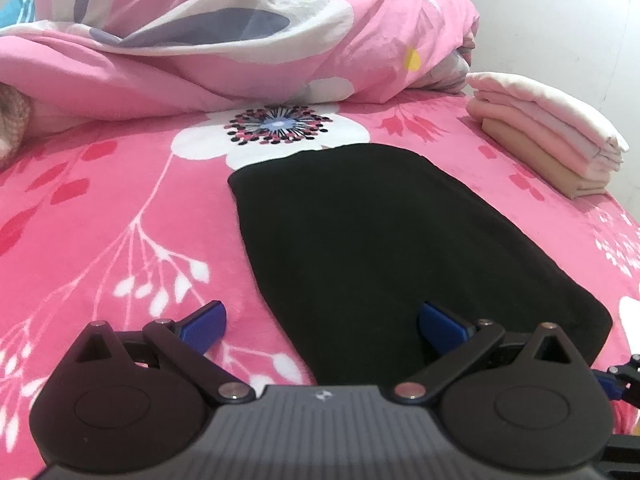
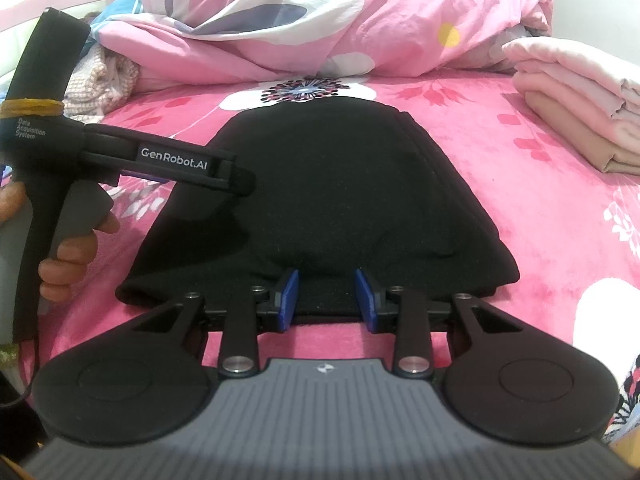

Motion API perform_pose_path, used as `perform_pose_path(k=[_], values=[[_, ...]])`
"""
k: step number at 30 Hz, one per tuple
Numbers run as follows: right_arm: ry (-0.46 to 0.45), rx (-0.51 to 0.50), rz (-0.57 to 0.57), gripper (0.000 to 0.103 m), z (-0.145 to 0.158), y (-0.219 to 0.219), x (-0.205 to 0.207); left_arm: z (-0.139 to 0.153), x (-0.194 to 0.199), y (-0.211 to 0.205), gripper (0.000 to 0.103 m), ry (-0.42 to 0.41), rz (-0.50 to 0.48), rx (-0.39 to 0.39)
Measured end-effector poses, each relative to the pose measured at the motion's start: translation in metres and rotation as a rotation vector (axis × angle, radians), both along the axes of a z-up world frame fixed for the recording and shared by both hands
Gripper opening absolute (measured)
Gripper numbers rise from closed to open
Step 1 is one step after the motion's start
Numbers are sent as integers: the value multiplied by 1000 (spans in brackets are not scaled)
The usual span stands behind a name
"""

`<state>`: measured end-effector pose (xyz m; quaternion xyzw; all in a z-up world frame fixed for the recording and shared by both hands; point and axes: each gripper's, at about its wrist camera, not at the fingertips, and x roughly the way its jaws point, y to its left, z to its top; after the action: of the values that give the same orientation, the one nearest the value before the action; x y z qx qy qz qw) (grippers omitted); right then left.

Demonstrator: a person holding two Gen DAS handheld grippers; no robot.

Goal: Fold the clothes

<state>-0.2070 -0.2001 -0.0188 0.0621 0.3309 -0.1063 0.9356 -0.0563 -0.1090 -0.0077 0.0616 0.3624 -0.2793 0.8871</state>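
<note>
A black garment [image 1: 380, 240] lies folded flat on the pink floral bedspread [image 1: 100, 220]. My left gripper [image 1: 322, 320] hovers over its near left edge, blue fingers [image 1: 204, 326] spread wide with nothing between them. In the right wrist view the same left gripper [image 2: 244, 182] comes in from the left, held by a hand [image 2: 68, 264], above the black garment [image 2: 340, 184]. My right gripper [image 2: 328, 298] is at the garment's near edge. Its blue pads [image 2: 290, 296] press a bunched strip of the black cloth, and creases fan out from them.
A stack of folded pink, white and tan clothes [image 1: 552, 136] sits at the right side of the bed, also the stack [image 2: 580, 112] in the right wrist view. A rumpled pink quilt [image 1: 240, 32] is heaped behind. A white wall [image 1: 560, 20] lies beyond.
</note>
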Motion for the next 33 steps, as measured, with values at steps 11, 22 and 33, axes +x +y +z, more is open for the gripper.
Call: perform_pose_path(k=[11,22,33], values=[[-1,-25,3,42,4,2,-4,11,20,26,103,-18,-3,-169],[-39,-88,238,44,7,48,17,10,45,40,103,3,29,-195],[12,-67,259,42,-1,45,-29,8,39,46,103,11,26,-185]])
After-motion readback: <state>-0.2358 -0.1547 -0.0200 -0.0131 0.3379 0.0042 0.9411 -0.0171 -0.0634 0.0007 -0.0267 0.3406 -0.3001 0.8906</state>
